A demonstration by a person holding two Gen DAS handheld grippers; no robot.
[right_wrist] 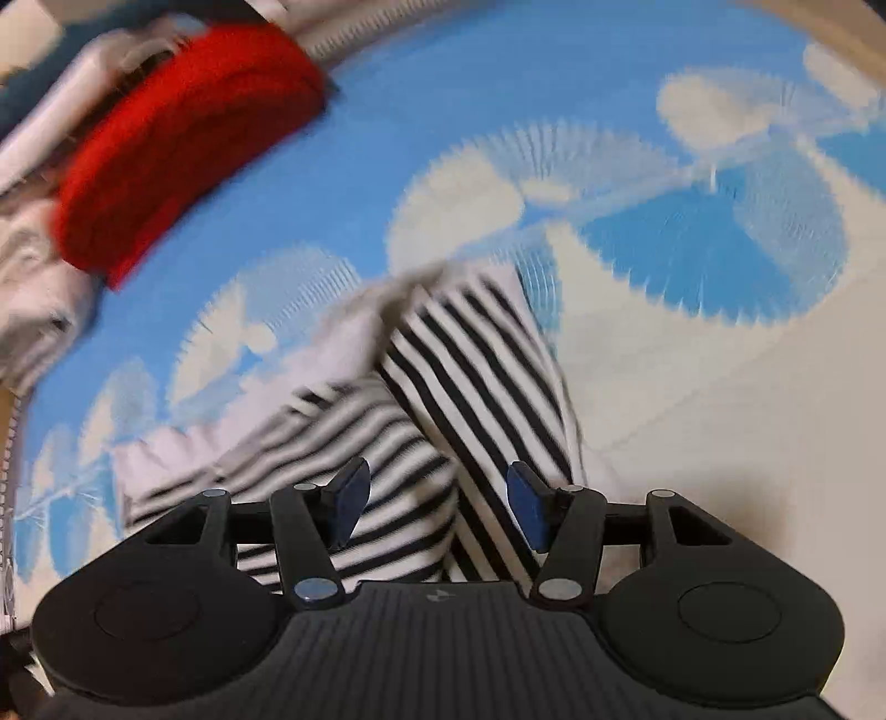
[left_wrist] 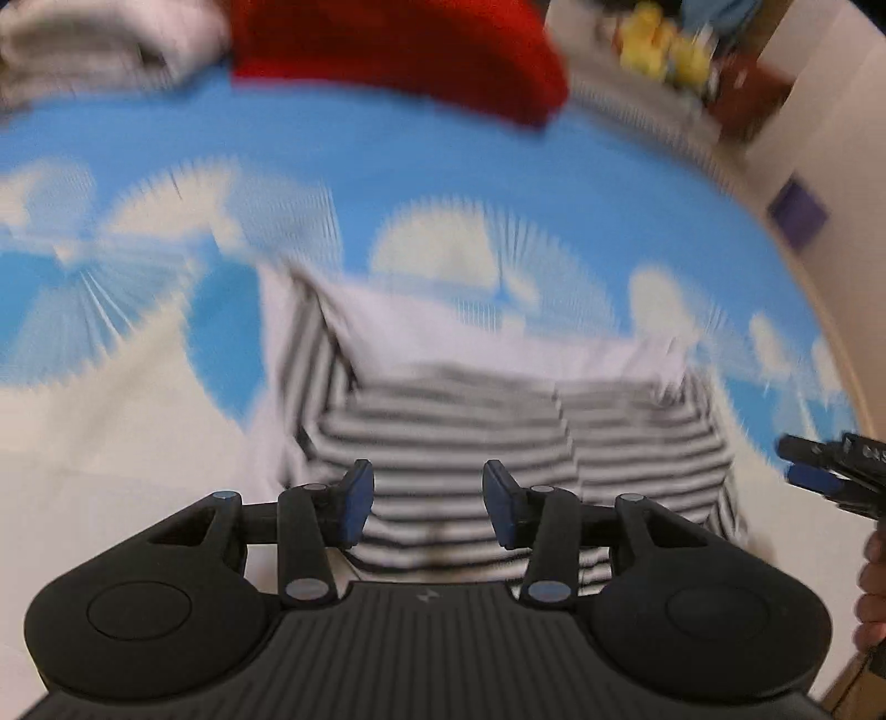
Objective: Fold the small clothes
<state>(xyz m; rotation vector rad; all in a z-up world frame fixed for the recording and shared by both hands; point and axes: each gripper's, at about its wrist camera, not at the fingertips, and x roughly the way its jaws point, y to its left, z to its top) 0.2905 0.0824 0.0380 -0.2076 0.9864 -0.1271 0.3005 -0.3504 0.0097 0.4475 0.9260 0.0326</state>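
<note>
A black-and-white striped garment [left_wrist: 498,437] lies partly folded on the blue-and-white cloud-print sheet [left_wrist: 443,177], with a white band along its far edge. My left gripper [left_wrist: 427,507] is open and empty, just above the garment's near edge. In the right wrist view the same garment [right_wrist: 443,387] shows one striped part folded across another. My right gripper [right_wrist: 437,507] is open and empty over its near side. The right gripper's tip also shows at the left wrist view's right edge [left_wrist: 830,471]. Both views are motion-blurred.
A folded red garment [left_wrist: 398,50] lies at the far edge of the sheet [right_wrist: 554,111], also in the right wrist view [right_wrist: 183,138]. White and grey folded clothes [left_wrist: 94,50] sit beside it. Yellow soft toys [left_wrist: 664,44] are beyond the bed.
</note>
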